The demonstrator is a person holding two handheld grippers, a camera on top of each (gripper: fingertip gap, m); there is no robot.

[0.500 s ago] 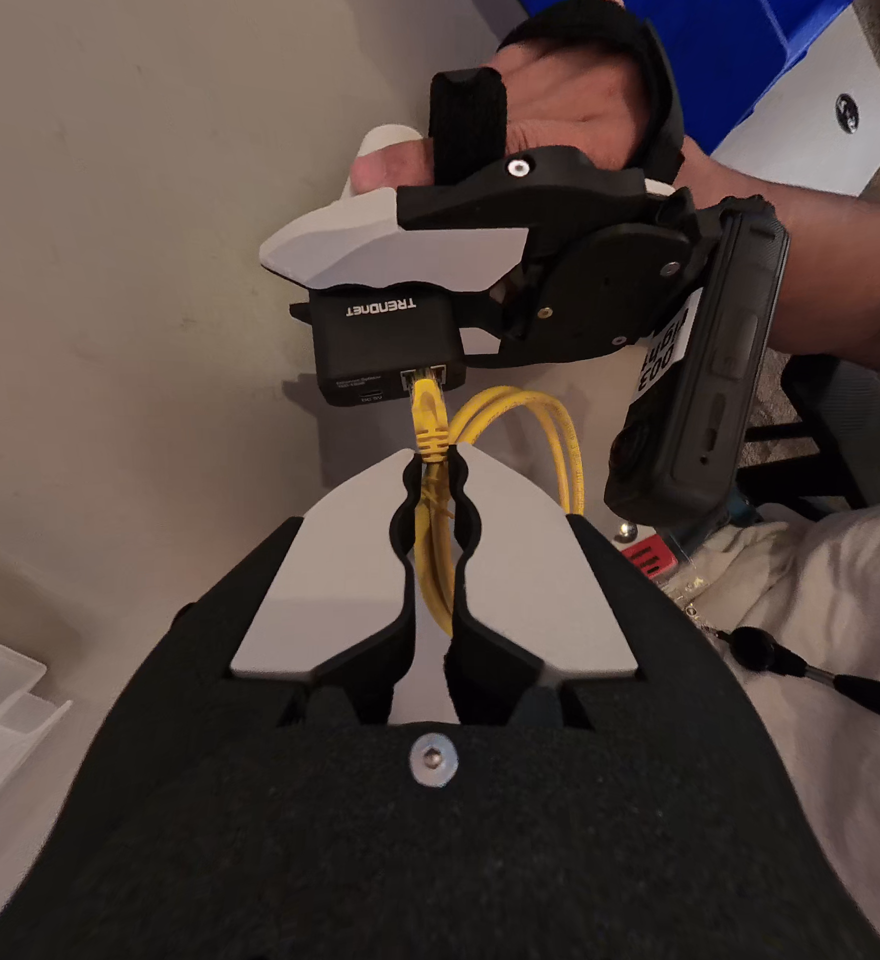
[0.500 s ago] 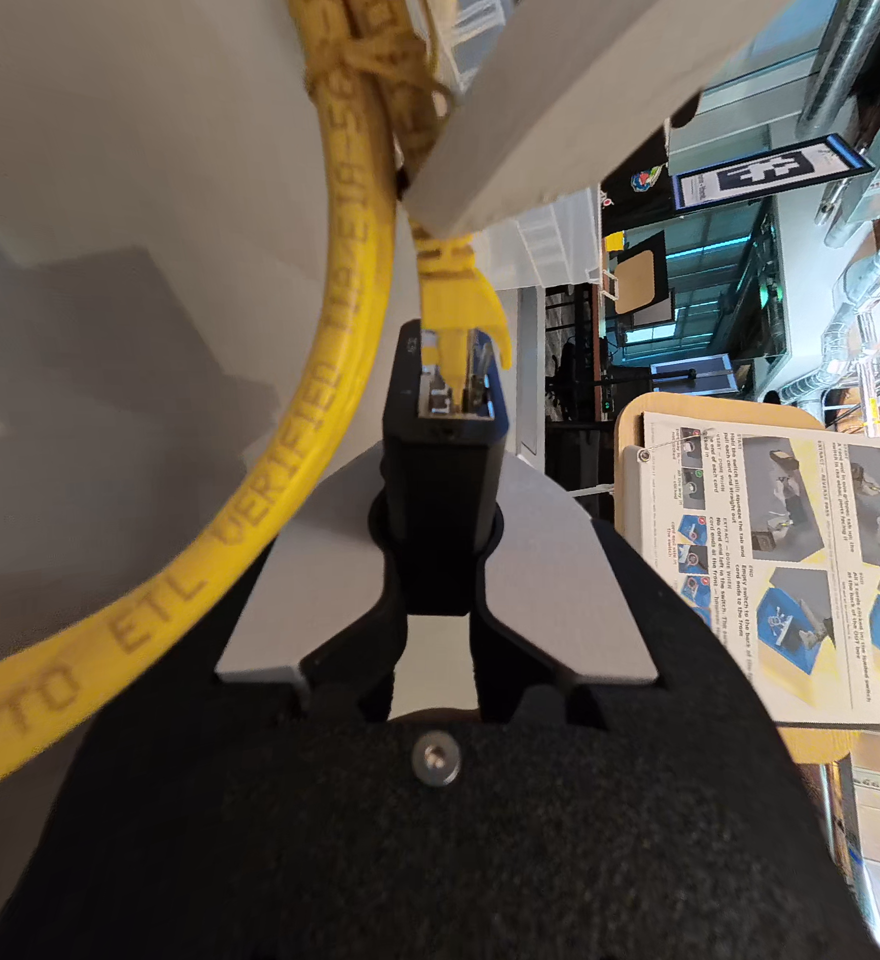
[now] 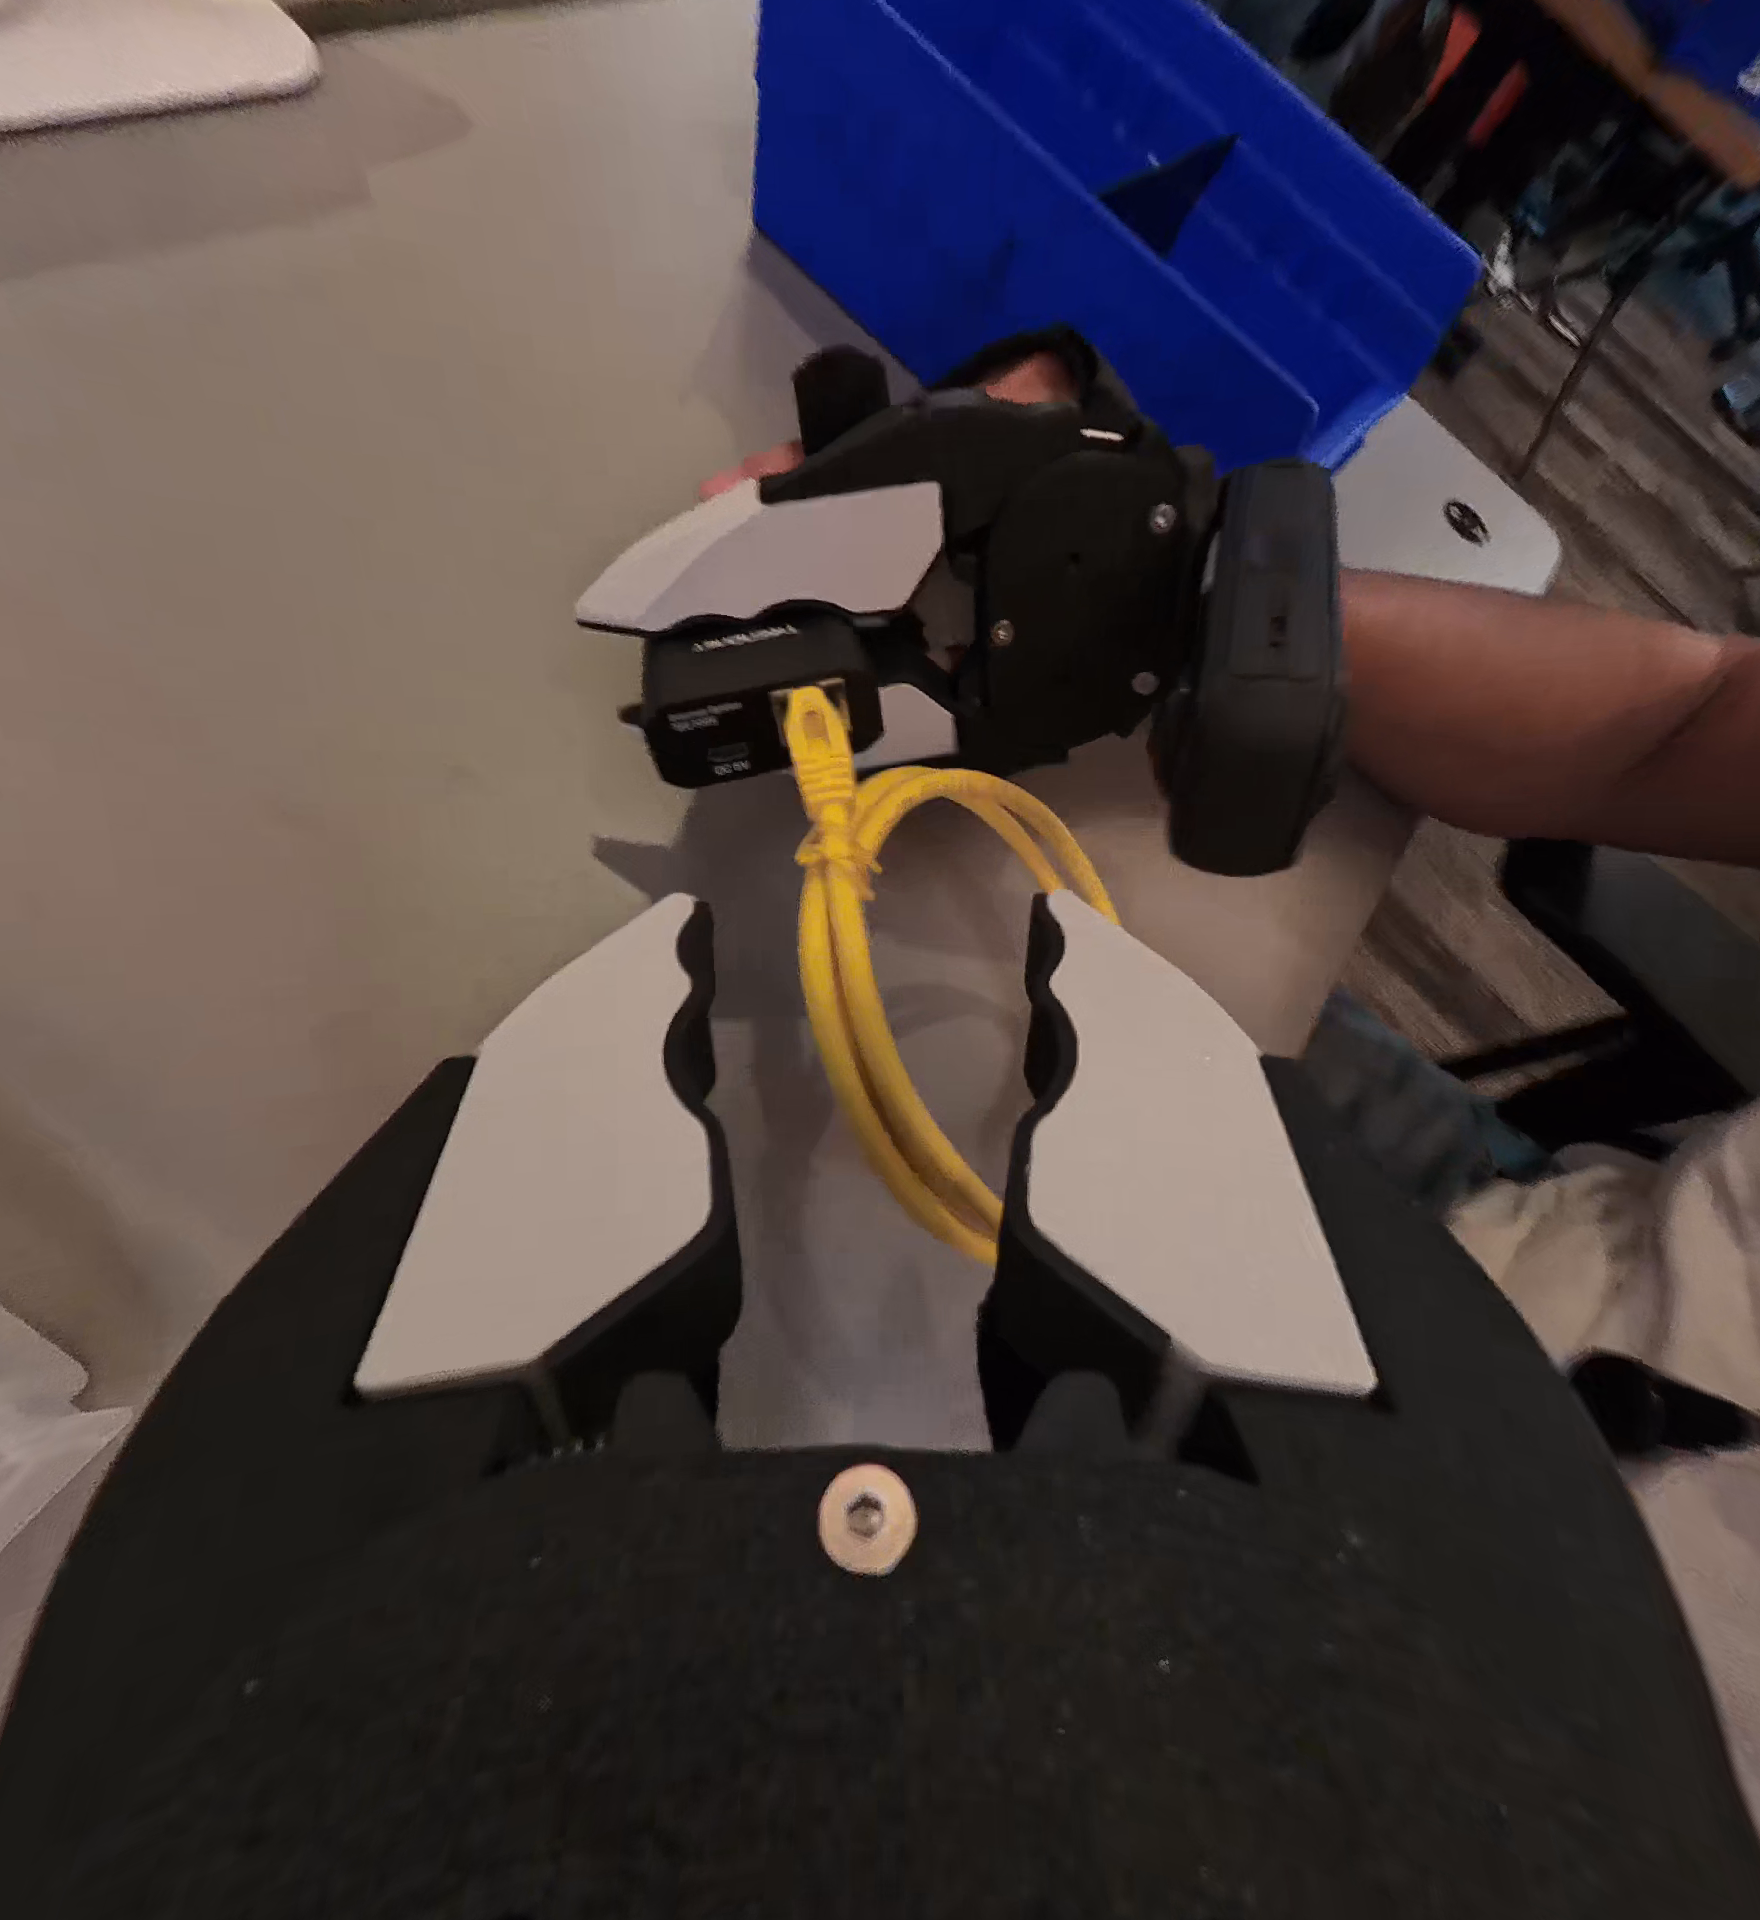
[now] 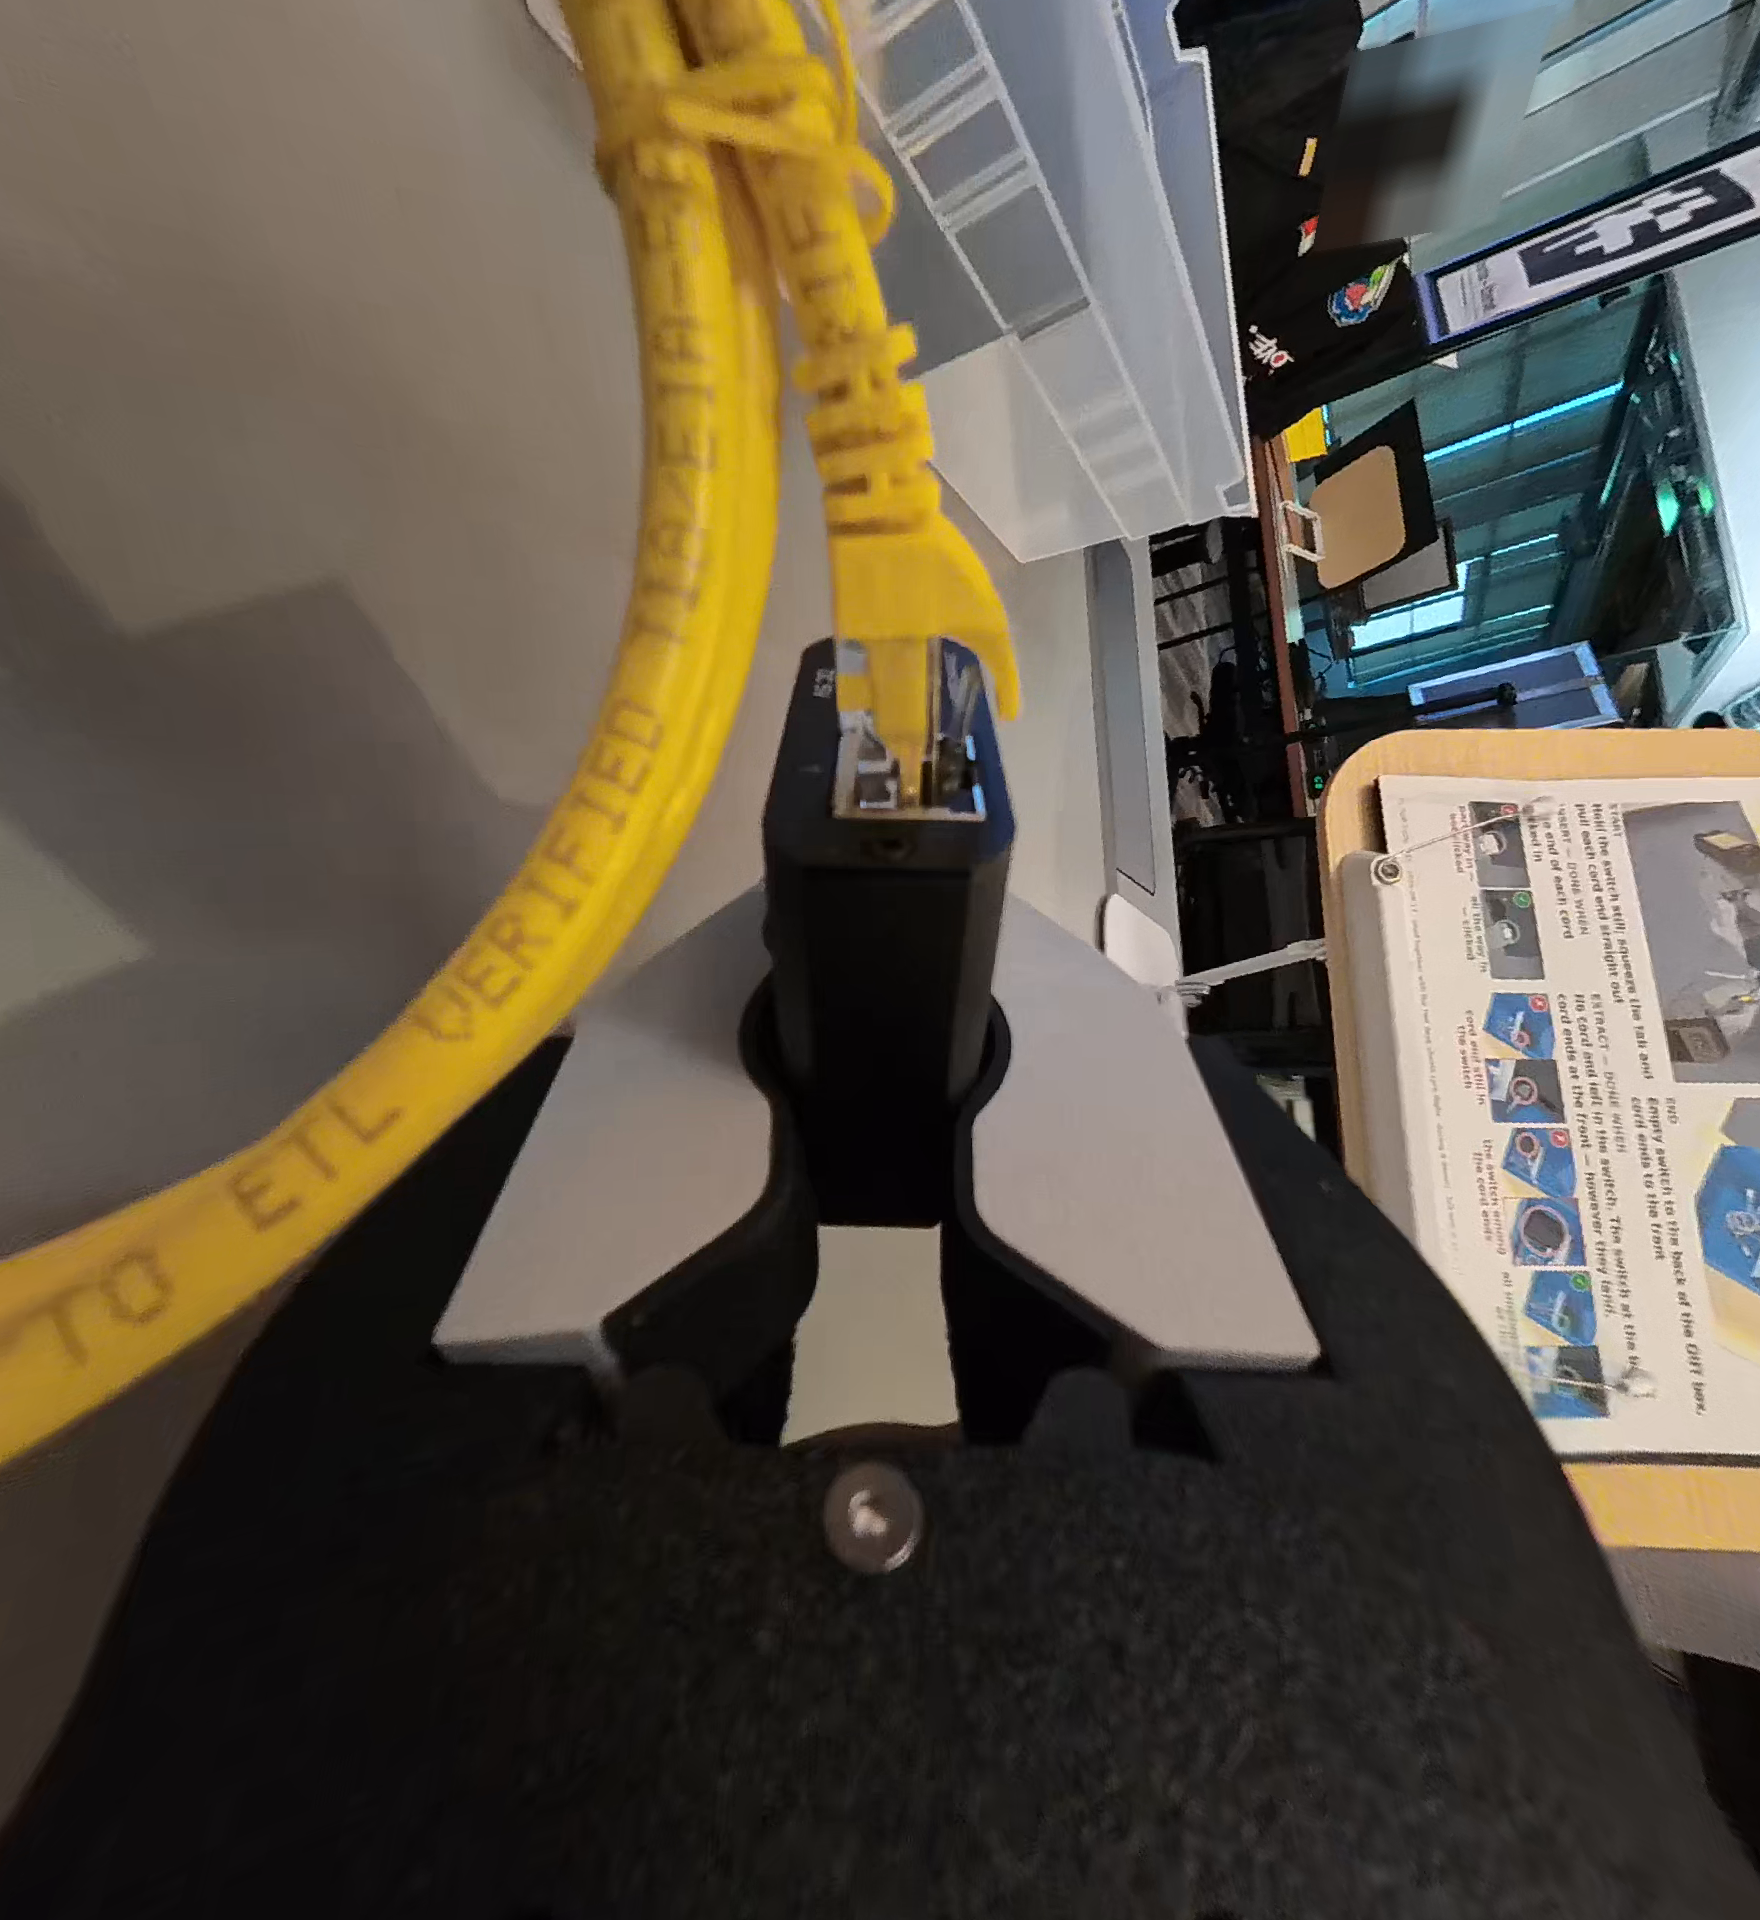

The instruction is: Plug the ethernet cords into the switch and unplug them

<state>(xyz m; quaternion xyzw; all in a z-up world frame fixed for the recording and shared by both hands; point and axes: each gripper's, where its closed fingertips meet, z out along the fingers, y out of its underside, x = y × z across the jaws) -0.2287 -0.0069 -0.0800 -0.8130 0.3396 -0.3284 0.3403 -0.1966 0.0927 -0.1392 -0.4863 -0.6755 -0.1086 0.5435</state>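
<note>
My left gripper (image 3: 863,914) has its jaws wide open around the yellow cord (image 3: 860,1049), touching nothing; plug dead ahead in the switch (image 3: 741,707), which my right gripper (image 4: 881,1039) clamps.

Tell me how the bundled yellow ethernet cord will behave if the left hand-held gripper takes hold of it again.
The yellow ethernet cord is probably springy rather than limp: its tied loops hold a curve in mid-air. It looks light, hanging from one plug in the black switch. Gripped on the loops, it would likely flex and swing, so the ribbed plug boot seems the firmer place.
</note>
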